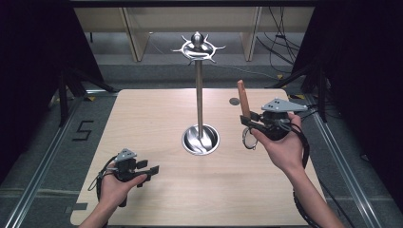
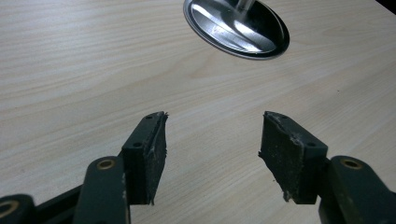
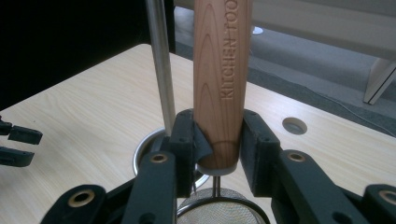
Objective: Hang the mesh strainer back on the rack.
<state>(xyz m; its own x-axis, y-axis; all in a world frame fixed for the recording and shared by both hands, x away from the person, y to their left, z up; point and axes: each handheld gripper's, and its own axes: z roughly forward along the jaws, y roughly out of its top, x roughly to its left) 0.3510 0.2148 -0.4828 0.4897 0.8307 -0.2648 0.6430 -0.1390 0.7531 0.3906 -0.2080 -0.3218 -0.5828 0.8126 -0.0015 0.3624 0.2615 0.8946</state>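
The right tool (image 3: 217, 140) pinches a wooden handle (image 3: 219, 79) whose top is cut off; below hangs what looks like a mesh strainer (image 3: 219, 212), half hidden. The left tool (image 2: 212, 154) is spread over bare surface (image 2: 70, 70).

Black claws (image 2: 212, 149), brass-ringed screw holes, grey 3-cornered plates (image 1: 280, 105).

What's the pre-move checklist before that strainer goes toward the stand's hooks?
1. Right gripper grip on the strainer's wooden handle: fingers closed against both sides near its lower end. Ok.
2. Strainer orientation: handle upright, mesh bowl hanging below the gripper. Ok.
3. Hanging hole or loop at the handle's top: out of the right gripper view, too small in the high view. Cannot tell.
4. Stand upright on its round base, hooks free. Ok.
5. Left gripper open, holding nothing, near the table's front left. Ok.
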